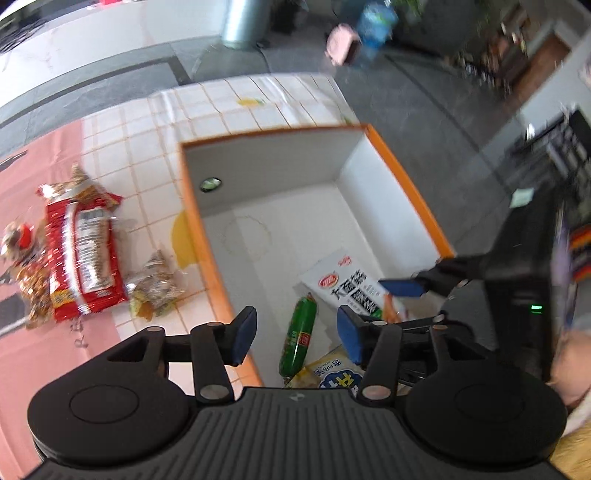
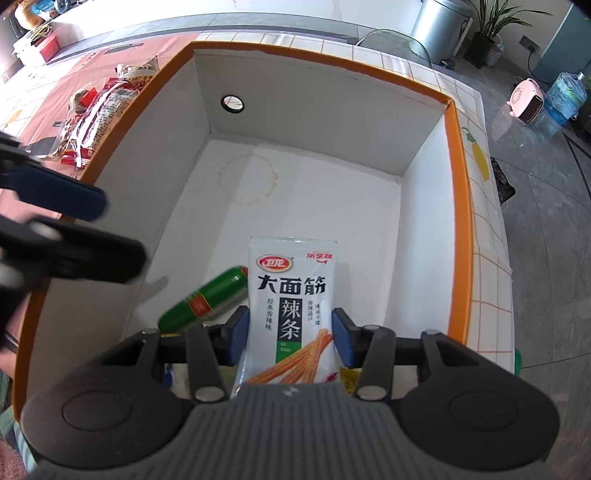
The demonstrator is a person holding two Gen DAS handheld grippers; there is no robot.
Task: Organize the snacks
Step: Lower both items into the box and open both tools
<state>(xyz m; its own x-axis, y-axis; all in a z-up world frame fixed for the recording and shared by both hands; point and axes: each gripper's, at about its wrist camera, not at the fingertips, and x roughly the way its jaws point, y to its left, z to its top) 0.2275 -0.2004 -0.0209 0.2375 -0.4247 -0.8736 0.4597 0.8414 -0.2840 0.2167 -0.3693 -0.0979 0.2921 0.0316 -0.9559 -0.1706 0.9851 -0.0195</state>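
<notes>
An orange-rimmed white box (image 2: 452, 122) stands on the tiled table; it also shows in the left wrist view (image 1: 406, 177). Inside lie a green sausage (image 2: 203, 299), also seen in the left wrist view (image 1: 299, 336), and a white spicy-strip packet (image 2: 291, 306). My right gripper (image 2: 290, 336) has its pads on both sides of that packet, low in the box. My left gripper (image 1: 297, 332) is open and empty above the box's near left corner, over the sausage. A blue-and-white packet (image 1: 336, 373) lies beneath it.
Left of the box on the table lie a red snack bag (image 1: 83, 254), a small clear-wrapped snack (image 1: 155, 284) and another wrapped snack (image 1: 22, 258). A pink cloth (image 1: 37, 166) covers the table's left part. The floor holds a metal bin (image 2: 439, 26) and a pink heater (image 2: 526, 101).
</notes>
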